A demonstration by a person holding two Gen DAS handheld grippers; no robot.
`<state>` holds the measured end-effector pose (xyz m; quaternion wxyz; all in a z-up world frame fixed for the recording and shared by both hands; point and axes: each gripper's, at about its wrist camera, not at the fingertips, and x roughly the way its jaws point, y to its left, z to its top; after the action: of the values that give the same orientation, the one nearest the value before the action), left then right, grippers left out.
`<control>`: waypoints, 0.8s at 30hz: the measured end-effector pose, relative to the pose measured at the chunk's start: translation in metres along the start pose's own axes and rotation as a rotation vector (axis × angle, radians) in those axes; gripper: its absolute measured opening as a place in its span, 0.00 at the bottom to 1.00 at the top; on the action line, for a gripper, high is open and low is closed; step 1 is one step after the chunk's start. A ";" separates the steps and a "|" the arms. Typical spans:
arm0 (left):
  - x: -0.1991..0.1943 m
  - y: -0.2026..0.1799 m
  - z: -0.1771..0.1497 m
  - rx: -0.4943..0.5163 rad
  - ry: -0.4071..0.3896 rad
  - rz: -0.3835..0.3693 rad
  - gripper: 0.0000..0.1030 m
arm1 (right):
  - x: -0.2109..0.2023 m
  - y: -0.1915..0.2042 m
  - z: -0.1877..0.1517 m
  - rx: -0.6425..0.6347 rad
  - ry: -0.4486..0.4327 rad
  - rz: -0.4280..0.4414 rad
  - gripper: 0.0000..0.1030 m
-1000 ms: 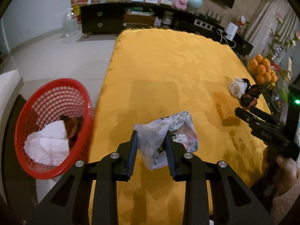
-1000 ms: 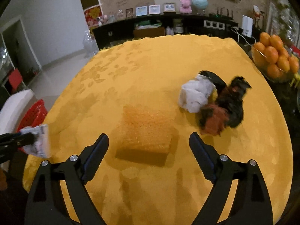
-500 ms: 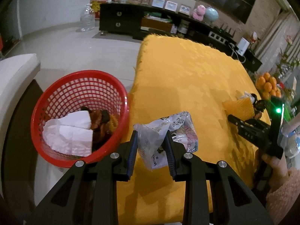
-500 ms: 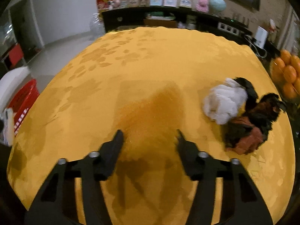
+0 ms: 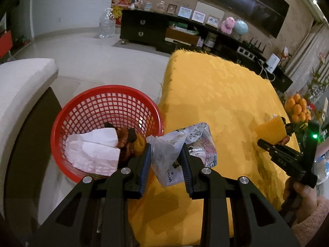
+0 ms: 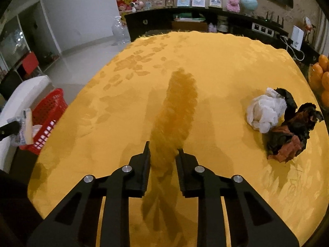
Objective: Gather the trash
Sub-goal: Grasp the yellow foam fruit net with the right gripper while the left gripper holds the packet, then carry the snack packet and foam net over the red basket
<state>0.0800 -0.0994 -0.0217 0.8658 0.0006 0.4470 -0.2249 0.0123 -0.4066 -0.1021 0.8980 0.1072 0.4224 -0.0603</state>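
Observation:
My left gripper (image 5: 165,156) is shut on a crumpled printed plastic wrapper (image 5: 181,150), held above the table's left edge beside the red basket (image 5: 67,113). The basket holds white paper (image 5: 94,150) and dark scraps. My right gripper (image 6: 163,154) is shut on a yellow-orange sponge-like piece (image 6: 174,111), lifted above the yellow tablecloth (image 6: 216,65); the piece also shows in the left wrist view (image 5: 271,131). A white tissue wad (image 6: 265,111) and dark brown-black scraps (image 6: 292,131) lie on the cloth at the right.
A bowl of oranges (image 5: 298,109) stands at the table's right edge. A white sofa arm (image 5: 22,88) is left of the basket. A dark sideboard (image 5: 185,33) with frames and toys runs along the far wall. A water jug (image 5: 107,25) stands on the floor.
My left gripper has carried the wrapper leftward toward the basket. My right gripper has closed on the yellow-orange piece and lifted it off the cloth.

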 end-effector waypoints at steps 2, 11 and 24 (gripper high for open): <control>-0.001 0.002 0.000 -0.005 -0.005 0.002 0.26 | -0.005 0.002 0.001 0.007 -0.007 0.016 0.21; -0.013 0.015 0.005 -0.026 -0.040 0.019 0.27 | -0.024 0.018 0.014 -0.003 -0.043 0.047 0.20; -0.049 0.057 0.028 -0.062 -0.140 0.108 0.27 | -0.034 0.065 0.044 -0.096 -0.068 0.085 0.20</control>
<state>0.0992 -0.0345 0.0218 0.9053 -0.0179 0.3916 -0.1633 0.0365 -0.3538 -0.0392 0.9177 0.0796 0.3892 -0.0051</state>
